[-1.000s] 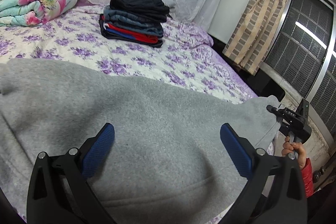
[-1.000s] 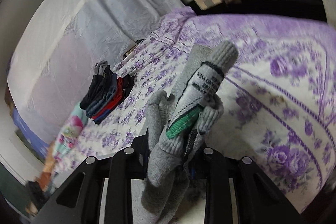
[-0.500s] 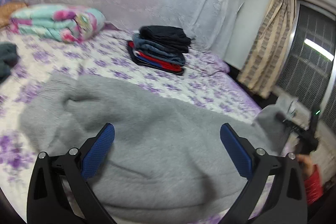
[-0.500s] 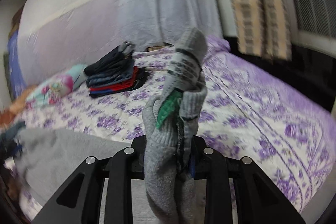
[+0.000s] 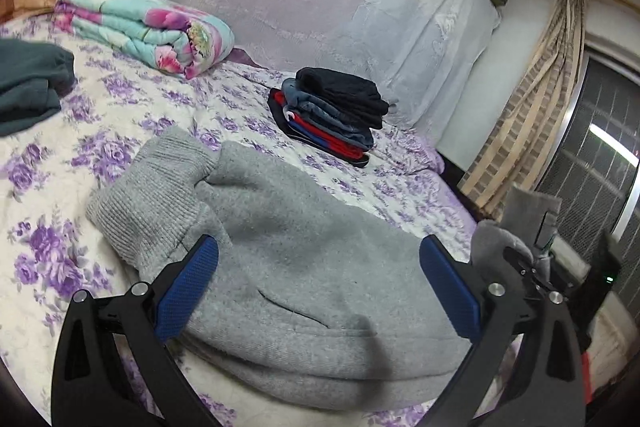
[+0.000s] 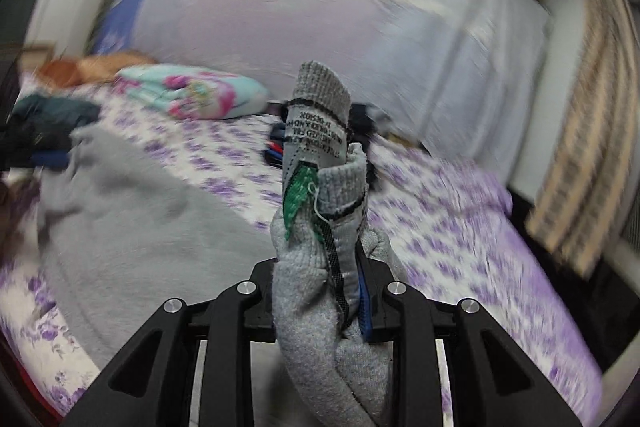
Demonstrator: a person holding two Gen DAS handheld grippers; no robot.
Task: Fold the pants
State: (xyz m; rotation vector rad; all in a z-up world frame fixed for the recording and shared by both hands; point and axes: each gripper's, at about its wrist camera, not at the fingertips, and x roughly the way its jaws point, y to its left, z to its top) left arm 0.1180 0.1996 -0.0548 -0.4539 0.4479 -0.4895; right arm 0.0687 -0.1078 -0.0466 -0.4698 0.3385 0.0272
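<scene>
The right hand-held gripper [image 6: 340, 291] is clamped tight on one end of the soft grey fleece pants [image 5: 312, 259], where the care label and green tag stick up. A second ago that end hung out past the edge of the bed. Now it has swung in over the bed, close beside the left hand-held gripper [image 5: 320, 283]. The pants look shorter and more bunched, and their ribbed cuffs [image 5: 152, 195] have come into view. So the first fold looks under way, with the held end being carried toward the cuffs.

The left hand-held gripper has its blue pads wide apart and holds nothing. It hovers over the pants.

The pants lie on a white bed sheet with purple flowers [image 5: 120, 115]. Farther back sit a neat stack of folded dark, blue and red clothes [image 5: 332, 115], a rolled flowery quilt [image 5: 148, 27] and a dark green garment [image 5: 28, 83]. A striped tan curtain [image 5: 532, 99] hangs by a window.
</scene>
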